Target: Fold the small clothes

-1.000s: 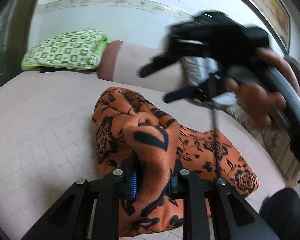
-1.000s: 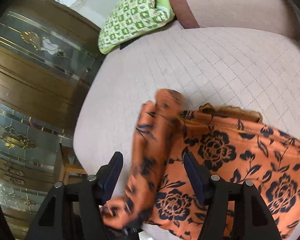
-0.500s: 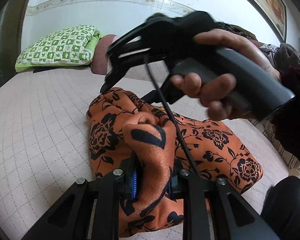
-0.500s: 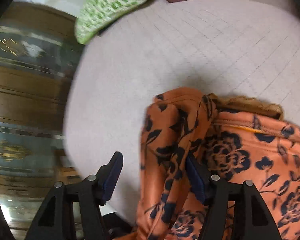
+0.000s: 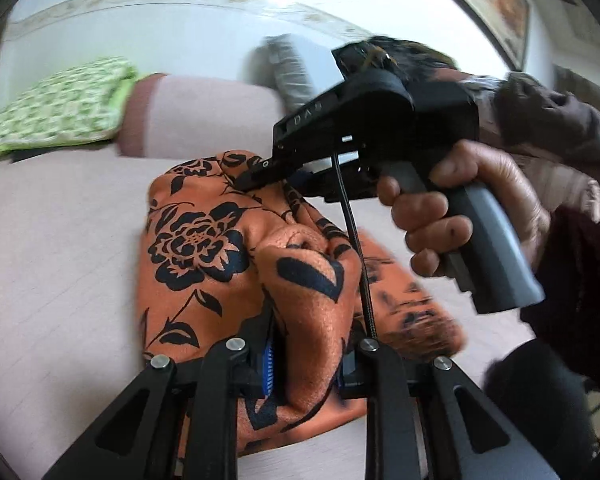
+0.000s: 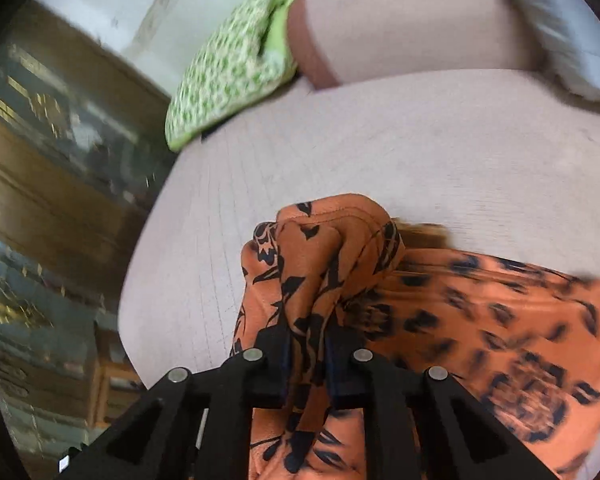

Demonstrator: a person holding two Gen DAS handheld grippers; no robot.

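Note:
An orange garment with black flowers [image 5: 204, 264] lies bunched on a pale pink quilted bed [image 5: 52, 248]. My left gripper [image 5: 306, 364] is shut on a thick fold of it near the lower edge. My right gripper [image 6: 306, 360] is shut on another fold of the same garment [image 6: 480, 320], at its far end. In the left wrist view the right gripper [image 5: 260, 176] shows from the side, held in a hand, its fingers down on the cloth. The cloth hides the pads of both grippers.
A green checked pillow [image 5: 60, 112] and a pink bolster [image 5: 196, 116] lie at the bed's head by the wall. A dark wood and glass cabinet [image 6: 52, 216] stands beside the bed. A grey striped pillow [image 5: 288, 72] sits behind.
My right gripper has come down onto the garment's far end and shut on a fold; it was open before. My left gripper has kept its hold. The cloth is pulled taller.

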